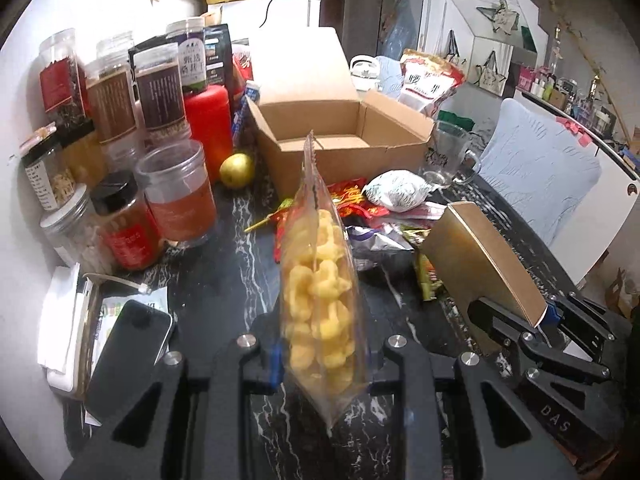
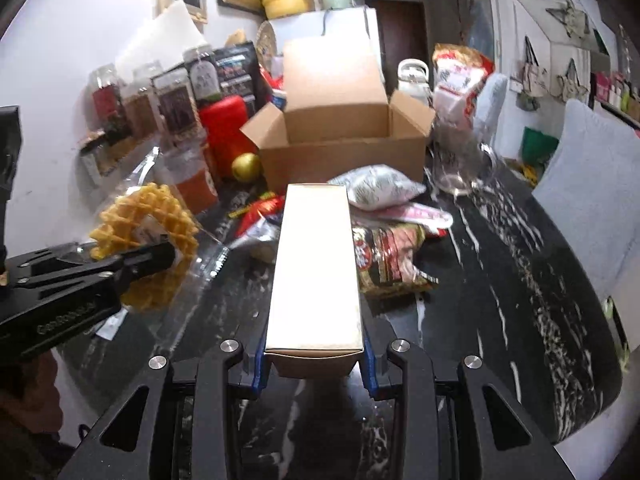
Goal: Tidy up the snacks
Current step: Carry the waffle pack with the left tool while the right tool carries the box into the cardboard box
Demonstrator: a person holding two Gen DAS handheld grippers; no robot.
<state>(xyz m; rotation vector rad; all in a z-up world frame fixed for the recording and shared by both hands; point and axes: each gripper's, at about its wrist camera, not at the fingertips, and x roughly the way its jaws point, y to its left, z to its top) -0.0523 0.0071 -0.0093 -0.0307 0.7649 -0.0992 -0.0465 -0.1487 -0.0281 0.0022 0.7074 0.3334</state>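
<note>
At lower centre of its view, the left gripper (image 1: 322, 354) clamps a clear waffle bag (image 1: 320, 280). The right gripper (image 2: 314, 354) grips a gold box (image 2: 314, 268) lengthwise. Beyond them, at frame centre, an open carton (image 1: 340, 152) sits on the cluttered counter (image 1: 240, 264).

The left gripper (image 1: 320, 360) pinches a clear bag of yellow snacks (image 1: 320, 280) edge-on, in front of the open cardboard box (image 1: 340, 136). To the bag's right, the right gripper (image 1: 536, 320) clamps a gold box (image 1: 476, 256). Loose snack packets (image 1: 372, 216) lie between bag and cardboard box.
</note>
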